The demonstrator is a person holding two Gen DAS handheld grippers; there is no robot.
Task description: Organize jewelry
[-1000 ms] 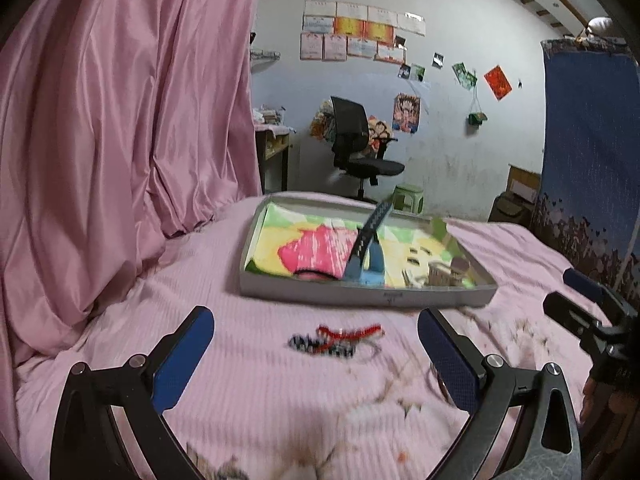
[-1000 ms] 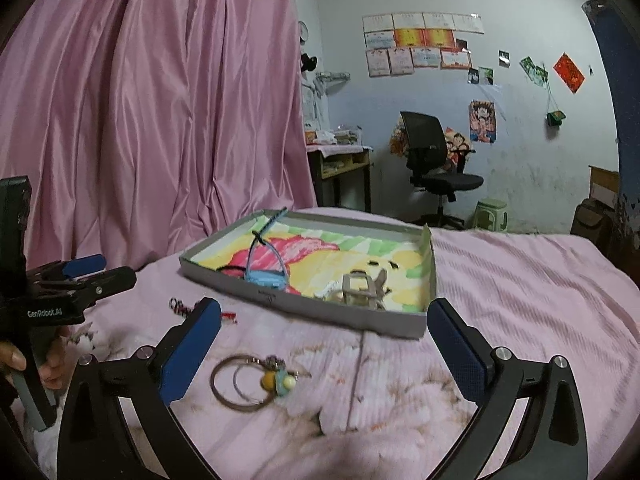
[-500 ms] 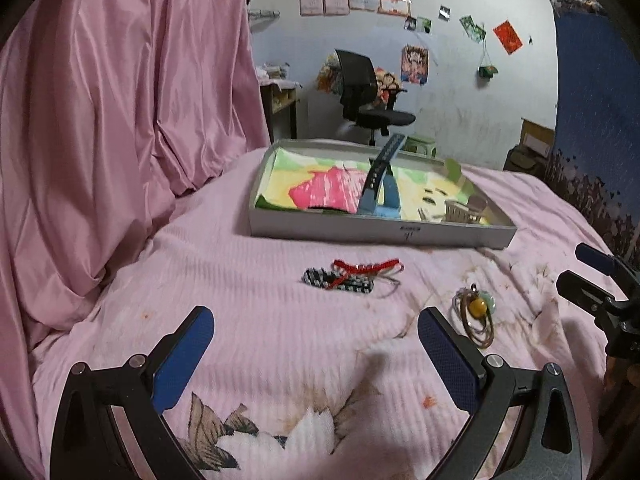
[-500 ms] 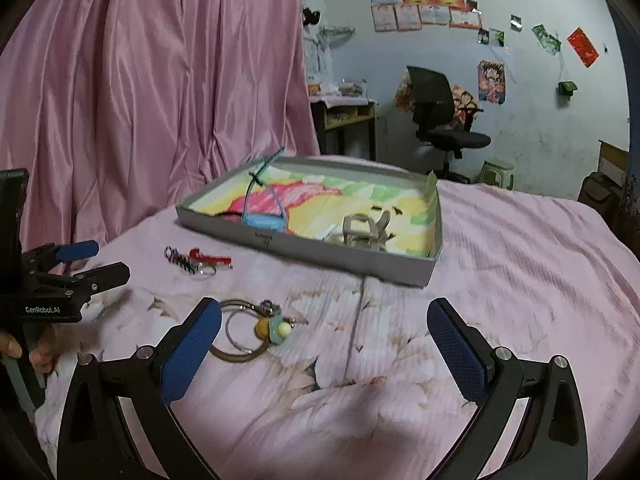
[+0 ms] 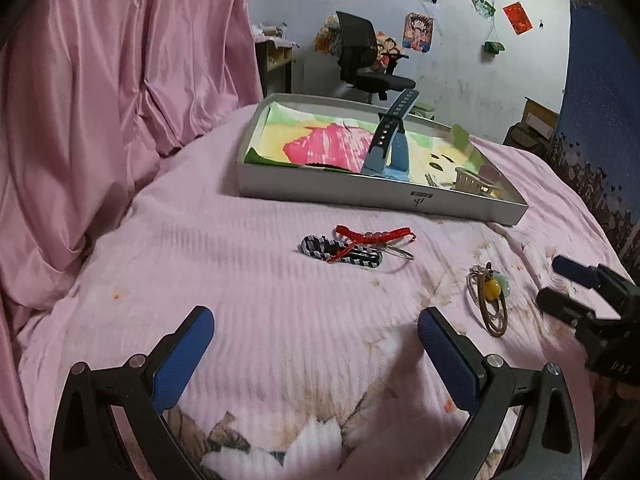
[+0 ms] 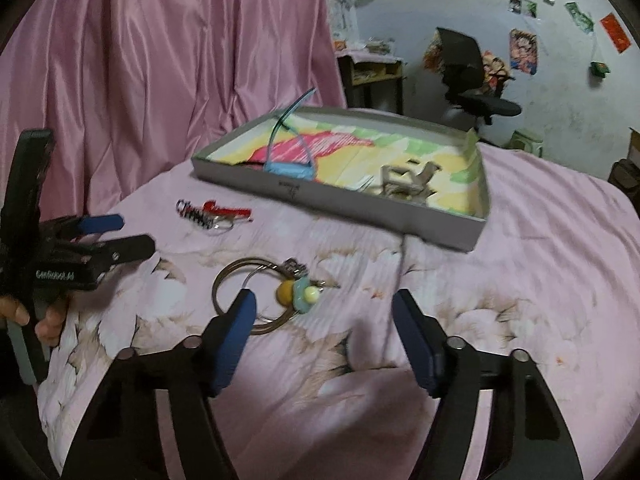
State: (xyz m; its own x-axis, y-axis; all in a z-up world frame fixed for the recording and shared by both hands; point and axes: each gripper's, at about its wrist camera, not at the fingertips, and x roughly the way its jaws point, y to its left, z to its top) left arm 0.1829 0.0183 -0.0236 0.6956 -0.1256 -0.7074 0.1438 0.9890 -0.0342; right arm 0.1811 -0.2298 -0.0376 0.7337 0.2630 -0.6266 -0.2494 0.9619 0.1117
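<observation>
In the right wrist view, motion blur smears the red and striped pieces (image 6: 212, 212) at left centre, so their separate shapes cannot be told. The small label on the grey tray (image 6: 440, 232) front wall is unreadable in both views. The pale item (image 6: 404, 182) inside the tray is partly hidden behind that wall. The right gripper (image 6: 324, 312) covers part of the ring bundle (image 6: 256, 280) with its left finger (image 6: 236, 328). At the left edge, the left gripper (image 6: 134, 236) body is cut off, and the hand (image 6: 44, 320) shows only fingertips. In the left wrist view, the right gripper (image 5: 560, 286) is cropped at the right edge. Wall posters at the top are too small to read.
</observation>
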